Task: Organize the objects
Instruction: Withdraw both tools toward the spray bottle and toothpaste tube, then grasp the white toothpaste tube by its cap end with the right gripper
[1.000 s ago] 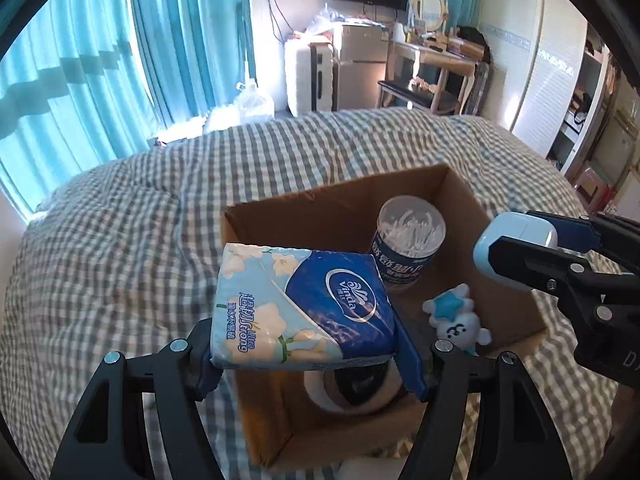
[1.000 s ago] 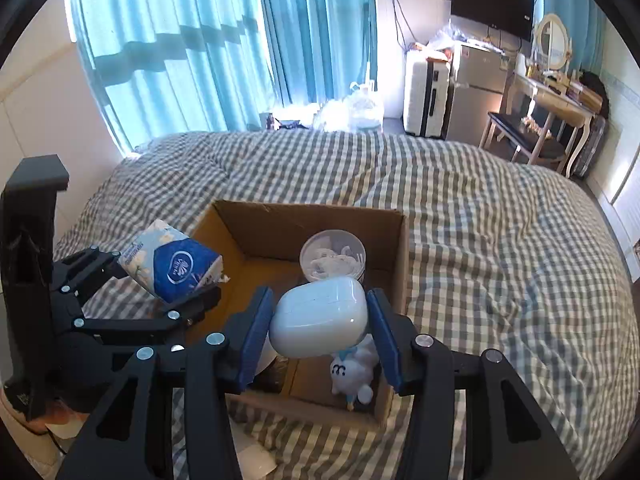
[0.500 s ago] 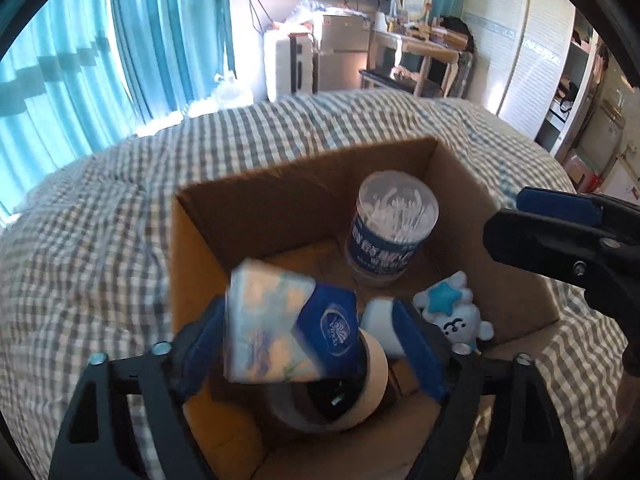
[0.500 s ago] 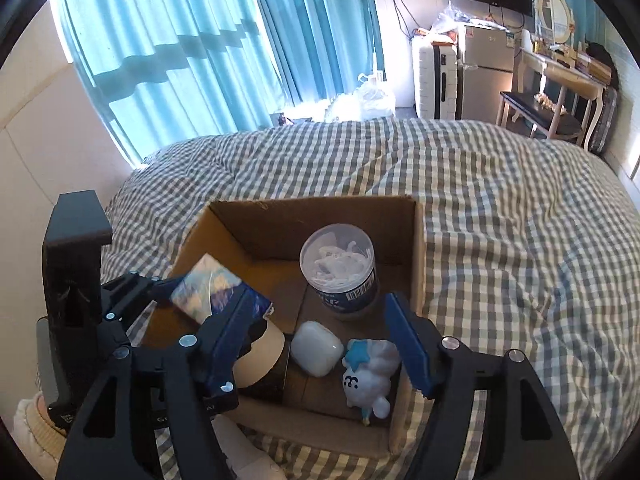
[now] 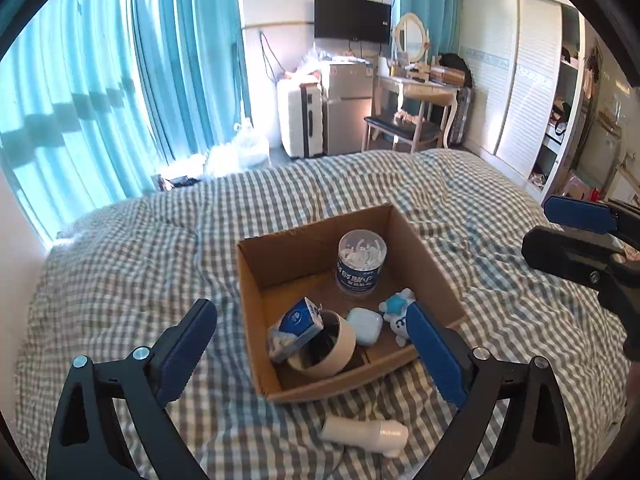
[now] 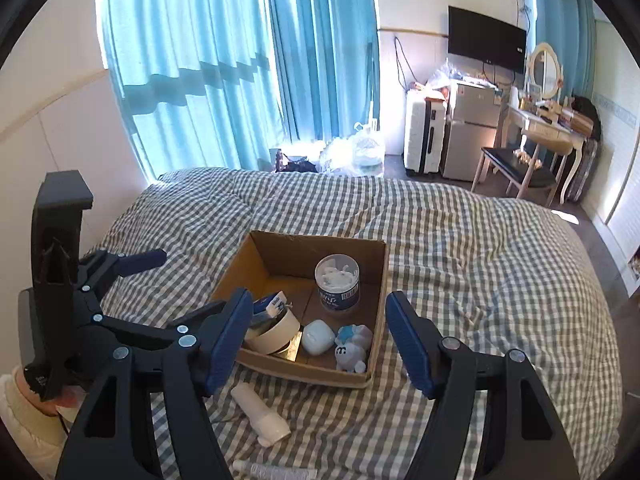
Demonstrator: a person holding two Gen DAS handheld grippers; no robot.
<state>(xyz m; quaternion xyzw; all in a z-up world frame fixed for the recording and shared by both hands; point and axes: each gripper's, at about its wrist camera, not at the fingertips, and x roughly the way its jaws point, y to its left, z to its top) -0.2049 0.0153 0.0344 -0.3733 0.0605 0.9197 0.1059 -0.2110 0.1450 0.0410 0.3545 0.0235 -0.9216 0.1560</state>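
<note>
A cardboard box (image 5: pixel 252 280) (image 6: pixel 380 276) sits on the checked bed. In it are a cotton swab tub (image 5: pixel 361 262) (image 6: pixel 337 282), a blue tissue pack (image 5: pixel 296 328) (image 6: pixel 267 306) leaning on a tape roll (image 5: pixel 336 350) (image 6: pixel 276 332), a white earbud case (image 5: pixel 365 326) (image 6: pixel 318 337) and a blue-white toy (image 5: pixel 396 316) (image 6: pixel 352 347). A white bottle (image 5: pixel 365 432) (image 6: pixel 260 410) lies on the bed in front of the box. My left gripper (image 5: pixel 312 354) is open and empty above the box's near side. My right gripper (image 6: pixel 316 340) is open and empty, also near the box.
A thin white tube (image 6: pixel 276 470) lies on the bed at the near edge. Blue curtains (image 6: pixel 224 60) hang behind the bed. A suitcase (image 6: pixel 424 136), small fridge (image 6: pixel 472 132), dressing table (image 6: pixel 544 132) and stool stand beyond the bed's far end.
My left gripper opened and dropped the tissue pack into the box. My right gripper opened and dropped the earbud case into the box. Both grippers have pulled back and up.
</note>
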